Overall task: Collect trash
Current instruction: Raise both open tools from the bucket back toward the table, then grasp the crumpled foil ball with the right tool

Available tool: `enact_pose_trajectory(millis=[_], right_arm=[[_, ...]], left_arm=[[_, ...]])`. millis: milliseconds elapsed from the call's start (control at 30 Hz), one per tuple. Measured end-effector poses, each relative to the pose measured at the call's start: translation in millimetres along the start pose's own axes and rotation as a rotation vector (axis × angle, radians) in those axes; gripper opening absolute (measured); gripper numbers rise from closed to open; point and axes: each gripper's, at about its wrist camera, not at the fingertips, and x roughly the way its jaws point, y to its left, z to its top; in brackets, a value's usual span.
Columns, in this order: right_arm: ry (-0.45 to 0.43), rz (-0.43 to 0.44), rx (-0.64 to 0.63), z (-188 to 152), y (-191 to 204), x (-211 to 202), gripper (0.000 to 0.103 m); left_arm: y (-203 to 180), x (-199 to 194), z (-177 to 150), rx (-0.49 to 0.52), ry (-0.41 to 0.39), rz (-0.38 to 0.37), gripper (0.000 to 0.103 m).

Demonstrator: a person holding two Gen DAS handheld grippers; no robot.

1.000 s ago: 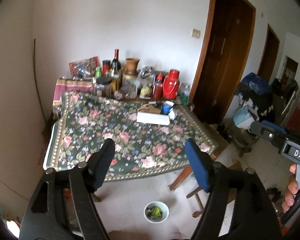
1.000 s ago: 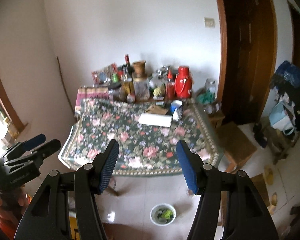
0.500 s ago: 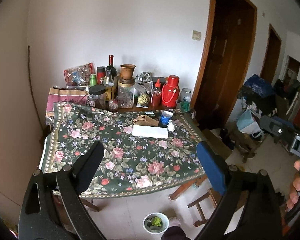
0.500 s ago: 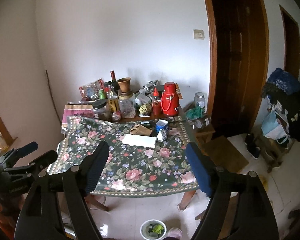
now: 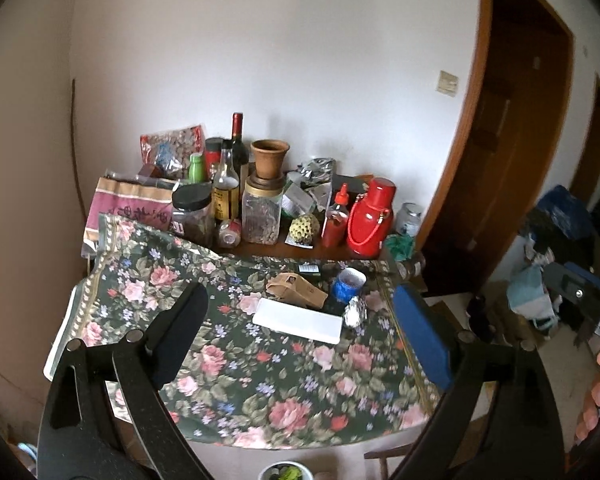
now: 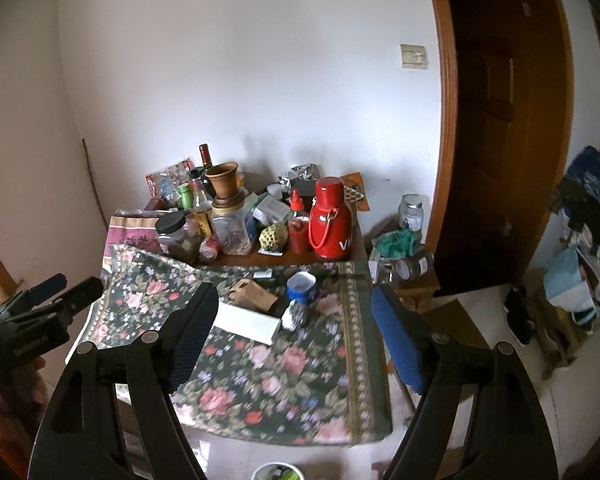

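On the floral tablecloth (image 5: pixel 260 380) lie a flat white box (image 5: pixel 298 320), a brown cardboard carton (image 5: pixel 296 289), a blue paper cup (image 5: pixel 349 284) and a crumpled foil ball (image 5: pixel 354 312). The right wrist view shows the same white box (image 6: pixel 248 322), carton (image 6: pixel 254 294), cup (image 6: pixel 302 287) and foil ball (image 6: pixel 294 316). My left gripper (image 5: pixel 300 292) hangs open in front of the table, nothing between its fingers. My right gripper (image 6: pixel 295 290) is open and empty too, short of the table's near edge. A white bin (image 5: pixel 286 472) with green scraps stands on the floor below.
Bottles, jars, a clay pot (image 5: pixel 269 158) and a red thermos (image 5: pixel 370 220) crowd the back of the table against the wall. A dark wooden door (image 5: pixel 500 160) is at the right. A low stand with jars (image 6: pixel 412 264) and piled bags (image 6: pixel 572 280) sit on the floor right of the table.
Both grippers have moved in toward the table, which now looks larger. Both pairs of jaws have spread wider. The floor bin has slid to the bottom edge of both views.
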Motion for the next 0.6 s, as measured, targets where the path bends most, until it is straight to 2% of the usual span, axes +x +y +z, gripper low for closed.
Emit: enact_pose_trajectory(millis=[267, 467, 600], right_arm=[[0.102, 0.043, 0.025, 9.0, -35.1, 67.8, 0.076], [0.245, 0.049, 0.096, -3.2, -48.2, 133.9, 0.076], [0.317, 0.048, 0.15, -13.9, -46.8, 171.7, 0.076]], left_arm=[[-9.7, 54.7, 1.8, -0.046, 0.071, 0.07, 0.094], [8.4, 101.9, -1.0, -0.056, 0.146, 0.105, 0.094], [25.8, 134.9, -2.1, -0.05, 0.194, 0.088, 0.094]])
